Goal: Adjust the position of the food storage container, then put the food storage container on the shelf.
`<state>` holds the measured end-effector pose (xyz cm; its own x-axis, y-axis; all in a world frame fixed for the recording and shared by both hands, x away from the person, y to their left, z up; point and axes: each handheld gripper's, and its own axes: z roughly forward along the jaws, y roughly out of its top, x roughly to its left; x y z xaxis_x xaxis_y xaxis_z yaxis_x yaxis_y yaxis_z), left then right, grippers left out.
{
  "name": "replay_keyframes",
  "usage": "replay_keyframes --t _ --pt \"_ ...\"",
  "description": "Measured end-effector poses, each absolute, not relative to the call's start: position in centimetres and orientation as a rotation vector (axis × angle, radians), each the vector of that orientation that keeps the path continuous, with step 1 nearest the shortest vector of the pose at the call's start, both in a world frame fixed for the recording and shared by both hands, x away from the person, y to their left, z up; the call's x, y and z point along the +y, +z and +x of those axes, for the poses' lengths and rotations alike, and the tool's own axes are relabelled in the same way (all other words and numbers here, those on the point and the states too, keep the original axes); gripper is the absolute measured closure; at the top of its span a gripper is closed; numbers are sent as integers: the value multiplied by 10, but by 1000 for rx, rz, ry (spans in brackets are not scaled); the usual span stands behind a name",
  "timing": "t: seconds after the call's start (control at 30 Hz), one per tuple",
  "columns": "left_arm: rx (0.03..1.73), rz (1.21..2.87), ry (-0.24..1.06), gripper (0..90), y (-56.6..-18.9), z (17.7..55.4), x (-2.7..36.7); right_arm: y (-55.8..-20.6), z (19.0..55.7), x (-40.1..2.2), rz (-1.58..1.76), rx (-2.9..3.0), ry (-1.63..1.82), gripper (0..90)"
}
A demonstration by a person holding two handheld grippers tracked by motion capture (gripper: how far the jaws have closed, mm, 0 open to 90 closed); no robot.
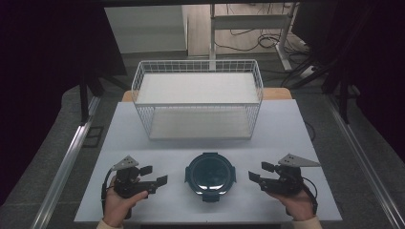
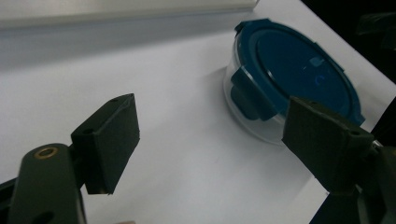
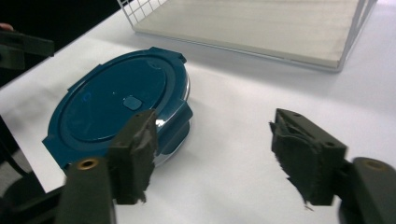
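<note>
A round clear container with a dark blue clip-on lid (image 1: 210,174) sits on the white table near its front edge, between my two hands. My left gripper (image 1: 154,175) is to its left, open, with nothing between its jaws. To the right of the container, my right gripper (image 1: 261,172) is open and holds nothing. In the left gripper view the container (image 2: 289,74) lies ahead and to the right of my left gripper (image 2: 224,140). The right gripper view has the container (image 3: 116,102) ahead to the left, beyond my right gripper (image 3: 215,154).
A white wire basket (image 1: 198,98) with a flat white shelf stands at the back of the table (image 1: 143,157), also seen as the wire basket (image 3: 261,28) in the right gripper view. Desk legs and cables lie on the floor behind.
</note>
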<state>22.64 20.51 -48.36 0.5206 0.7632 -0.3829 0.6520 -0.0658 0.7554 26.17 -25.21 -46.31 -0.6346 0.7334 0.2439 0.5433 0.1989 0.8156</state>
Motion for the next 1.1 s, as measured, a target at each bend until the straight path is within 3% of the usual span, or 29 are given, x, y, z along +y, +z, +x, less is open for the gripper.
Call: replay_keyframes --t 0.43,1.1 --pt "1186 1759 131 180 -483 228 210 -465 259 -244 1248 2291 1438 181" --pt "1164 1765 98 155 -483 228 202 -471 260 -230 1276 2376 1400 144"
